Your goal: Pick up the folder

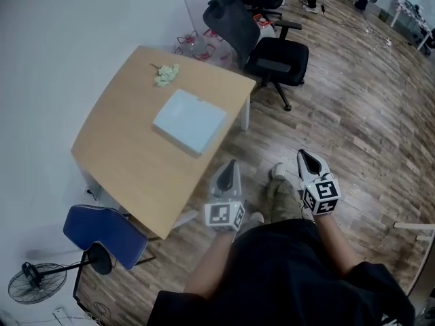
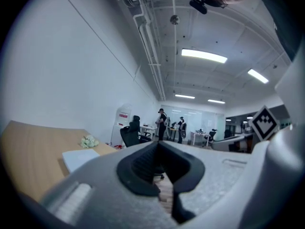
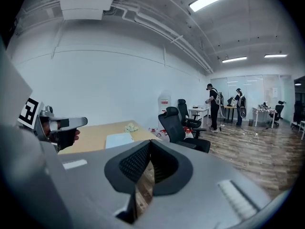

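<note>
Head view: we held the left gripper (image 1: 229, 165) and right gripper (image 1: 304, 156) clenched and empty above plank flooring (image 1: 353, 114), while the flat, pale-blue rectangular folder (image 1: 189, 121) lay on the smooth wooden table (image 1: 122, 155), well apart.

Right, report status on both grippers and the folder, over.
Left gripper and right gripper shut, empty, short of the table. Folder flat on it, untouched. Nothing on the folder; flowers beside it, chair off the far corner.

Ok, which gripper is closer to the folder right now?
The left gripper, just off the table edge where the pale blue folder lies; the right gripper hangs farther out over the wood floor.
</note>
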Demonstrator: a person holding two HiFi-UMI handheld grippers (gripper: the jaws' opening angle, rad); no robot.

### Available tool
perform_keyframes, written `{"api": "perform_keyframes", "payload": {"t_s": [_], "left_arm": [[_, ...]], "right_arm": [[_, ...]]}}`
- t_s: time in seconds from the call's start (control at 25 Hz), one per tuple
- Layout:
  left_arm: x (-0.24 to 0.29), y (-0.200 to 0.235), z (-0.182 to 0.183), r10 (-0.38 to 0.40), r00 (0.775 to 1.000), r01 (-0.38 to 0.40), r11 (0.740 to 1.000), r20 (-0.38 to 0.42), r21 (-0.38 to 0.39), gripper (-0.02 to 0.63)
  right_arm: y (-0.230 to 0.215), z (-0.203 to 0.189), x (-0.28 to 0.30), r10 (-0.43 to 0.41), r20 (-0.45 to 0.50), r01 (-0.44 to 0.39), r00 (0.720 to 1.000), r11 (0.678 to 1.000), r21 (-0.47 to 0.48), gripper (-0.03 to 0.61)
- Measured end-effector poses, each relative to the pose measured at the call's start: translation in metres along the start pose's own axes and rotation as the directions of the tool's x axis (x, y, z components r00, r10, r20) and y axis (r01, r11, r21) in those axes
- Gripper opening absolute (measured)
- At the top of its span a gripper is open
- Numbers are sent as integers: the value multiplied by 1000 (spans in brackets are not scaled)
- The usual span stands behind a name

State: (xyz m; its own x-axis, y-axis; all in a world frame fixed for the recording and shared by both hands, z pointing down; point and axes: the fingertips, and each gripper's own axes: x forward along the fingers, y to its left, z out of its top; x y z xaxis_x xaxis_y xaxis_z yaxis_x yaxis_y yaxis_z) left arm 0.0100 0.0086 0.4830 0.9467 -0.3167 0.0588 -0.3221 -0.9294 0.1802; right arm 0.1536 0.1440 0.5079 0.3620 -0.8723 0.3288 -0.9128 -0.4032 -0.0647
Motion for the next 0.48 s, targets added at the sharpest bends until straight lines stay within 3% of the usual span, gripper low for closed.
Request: {"api": "perform_keyframes", "payload": {"t_s": [0.32, 0.48], "left_arm": [[32, 52, -2, 90, 996, -90, 996, -9, 17, 2], [57, 88, -3, 186, 982, -186, 982, -25, 22, 2]], "right_arm": [[8, 12, 85, 106, -3, -106, 994, 994, -20, 0], [9, 30, 154, 205, -15, -206, 979, 978, -18, 0]]}}
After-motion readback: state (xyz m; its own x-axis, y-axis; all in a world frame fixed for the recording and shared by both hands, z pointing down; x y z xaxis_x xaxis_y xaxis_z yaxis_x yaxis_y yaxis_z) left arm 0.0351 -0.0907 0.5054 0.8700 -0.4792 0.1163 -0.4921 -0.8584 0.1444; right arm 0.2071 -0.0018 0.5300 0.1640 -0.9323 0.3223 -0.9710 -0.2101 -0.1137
